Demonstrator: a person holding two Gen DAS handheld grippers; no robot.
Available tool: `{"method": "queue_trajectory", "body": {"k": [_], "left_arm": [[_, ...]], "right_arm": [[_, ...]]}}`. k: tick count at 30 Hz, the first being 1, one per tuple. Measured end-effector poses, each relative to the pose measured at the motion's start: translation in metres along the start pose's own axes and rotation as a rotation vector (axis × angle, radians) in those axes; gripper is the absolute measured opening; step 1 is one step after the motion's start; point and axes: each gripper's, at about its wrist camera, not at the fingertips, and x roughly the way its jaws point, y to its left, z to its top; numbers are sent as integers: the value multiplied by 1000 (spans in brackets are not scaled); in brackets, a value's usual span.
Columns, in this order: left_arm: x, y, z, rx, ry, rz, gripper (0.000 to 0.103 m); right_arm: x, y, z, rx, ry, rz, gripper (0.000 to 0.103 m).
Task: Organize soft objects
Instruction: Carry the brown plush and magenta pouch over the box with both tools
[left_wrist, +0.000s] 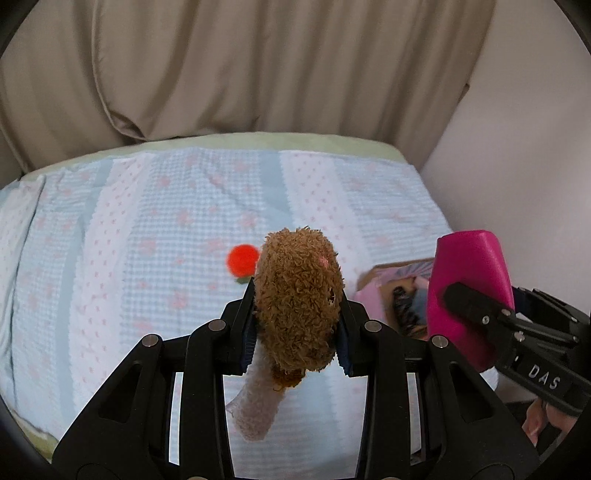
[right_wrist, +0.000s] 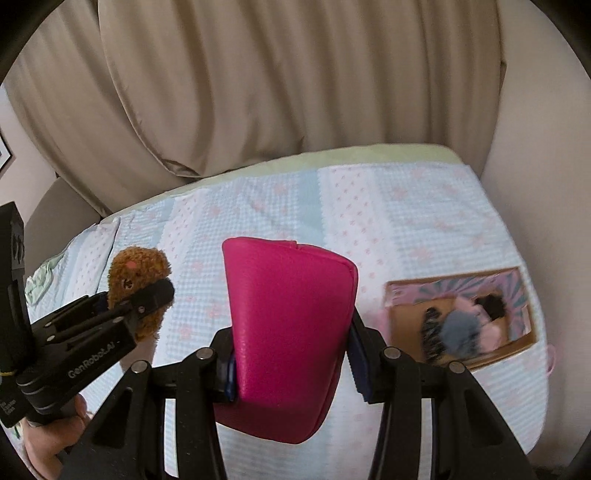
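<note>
The left gripper (left_wrist: 295, 325) squeezed the soft, light brown plush toy (left_wrist: 299, 295). The right gripper (right_wrist: 291, 362) pinched the squishy pink pouch (right_wrist: 288, 332) above the bed (right_wrist: 406, 206).

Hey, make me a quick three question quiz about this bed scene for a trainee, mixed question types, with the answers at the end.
1. True or false: the left gripper is shut on the brown plush toy.
2. What does the right gripper hold: A) an orange ball, B) a pink pouch, C) a sock?
3. Fill in: the orange pom-pom lies on the ____, not in the cardboard box.

Key: 1 true; 2 B; 3 bed.
</note>
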Motion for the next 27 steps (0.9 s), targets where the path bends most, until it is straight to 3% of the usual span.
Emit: {"method": "queue_trajectory", "body": {"k": [5, 12, 19, 27], "left_arm": [[2, -58, -3, -10, -11, -15, 31], [36, -149, -7, 1, 5, -49, 31], [88, -225, -11, 9, 63, -83, 31], [158, -273, -13, 23, 154, -80, 31]], "right_arm": [[-21, -58, 4, -7, -12, -9, 43], [-22, -149, 0, 31, 18, -33, 43], [-1, -230, -3, 77, 95, -46, 43], [42, -291, -3, 112, 178, -66, 43]]}}
